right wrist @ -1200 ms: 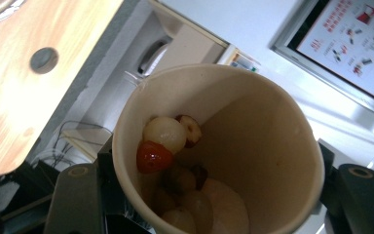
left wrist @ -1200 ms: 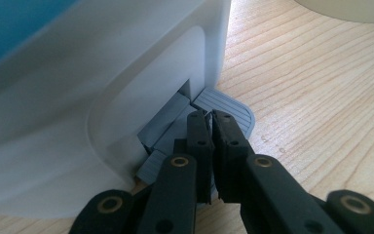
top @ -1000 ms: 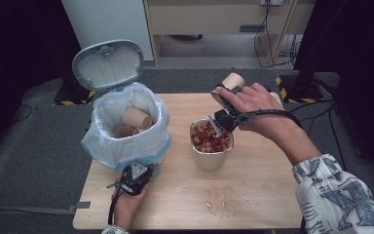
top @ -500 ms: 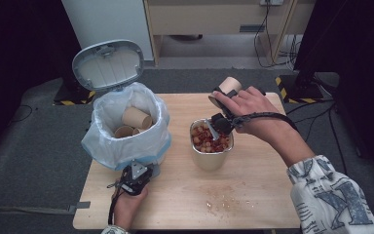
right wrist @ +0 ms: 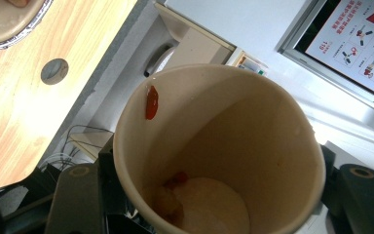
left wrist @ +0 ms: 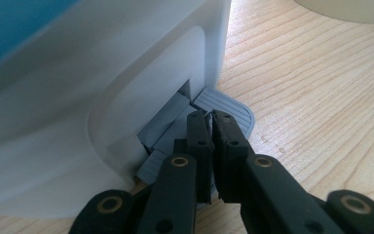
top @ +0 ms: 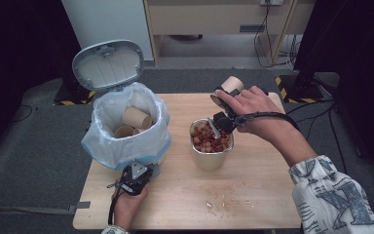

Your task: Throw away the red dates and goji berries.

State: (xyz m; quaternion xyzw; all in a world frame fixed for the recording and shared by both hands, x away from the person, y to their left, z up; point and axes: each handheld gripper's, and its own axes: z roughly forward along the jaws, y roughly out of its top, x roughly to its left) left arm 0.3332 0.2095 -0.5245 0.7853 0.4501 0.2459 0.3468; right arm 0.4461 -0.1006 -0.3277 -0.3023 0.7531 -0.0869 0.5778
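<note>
2 grippers were in play as I watched. My right gripper [top: 222, 99] held a paper cup [top: 230, 88] clamped between its jaws, tilted near the desk's far edge just behind the metal container [top: 211, 157] of reddish food scraps; in the right gripper view the cup [right wrist: 219, 146] showed a red smear on its inner wall and residue at the bottom. My left gripper [top: 137, 171], jaws pinched together, pressed on the grey pedal [left wrist: 226, 108] at the base of the white bin [top: 126, 146] near the desk's left edge. The bin's lid [top: 108, 65] stood open, with other cups [top: 135, 118] lying inside the liner.
</note>
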